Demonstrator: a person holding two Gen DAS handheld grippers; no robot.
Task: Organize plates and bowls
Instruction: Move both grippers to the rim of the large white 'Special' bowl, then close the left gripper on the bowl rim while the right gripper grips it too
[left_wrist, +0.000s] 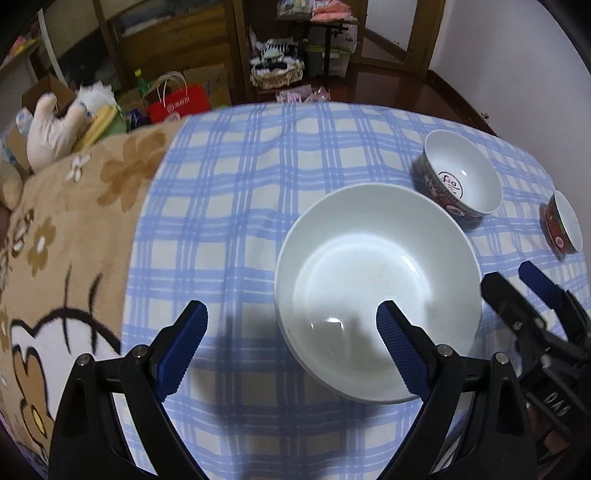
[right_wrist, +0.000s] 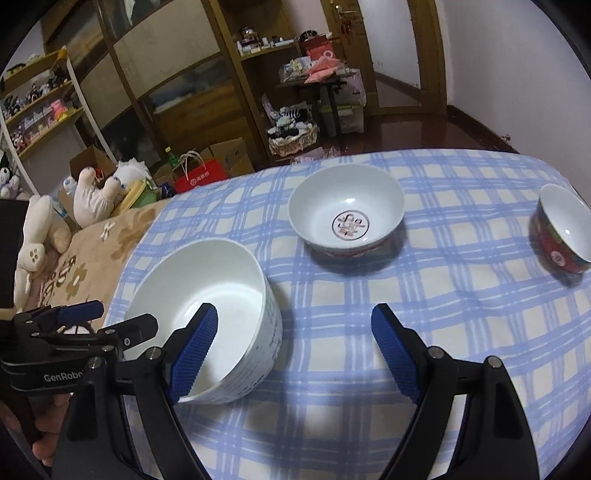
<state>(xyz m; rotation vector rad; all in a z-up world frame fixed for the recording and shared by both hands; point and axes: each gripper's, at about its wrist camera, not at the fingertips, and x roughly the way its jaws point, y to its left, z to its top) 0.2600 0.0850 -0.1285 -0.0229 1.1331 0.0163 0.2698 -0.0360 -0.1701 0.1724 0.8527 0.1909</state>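
Holding a black two-finger gripper with blue ribbed pads in each hand, you hover both over a table covered in a blue-and-cream checked cloth (right_wrist: 461, 295). Your left gripper (left_wrist: 291, 339) has its jaws spread wide and empty; its right pad hangs over the inside of the large plain white ceramic bowl (left_wrist: 376, 288), while its left pad sits out over bare cloth. Whether that pad touches the bowl cannot be told. Your right gripper (right_wrist: 293, 343) is likewise wide apart and holds nothing; its left pad overlaps the same white bowl's near rim in its own view, and its right pad is over the cloth.

Beyond the white bowl, nearer the table's far edge, stands a medium white bowl with a red patterned outside and a red emblem at its bottom (right_wrist: 346, 210). Well apart, at the right edge, is a small red-sided bowl with a white interior (right_wrist: 563, 230). All three stand upright and separate; nothing is stacked yet.

Risks from here: both grippers crowd one bowl, so they may knock together. Glazed ceramic is slick, and a pinch on a thin rim may slip or tip the bowl. The loose cloth may drag and shift the other bowls. A beige flowered blanket (left_wrist: 74, 229) lies beside the table.
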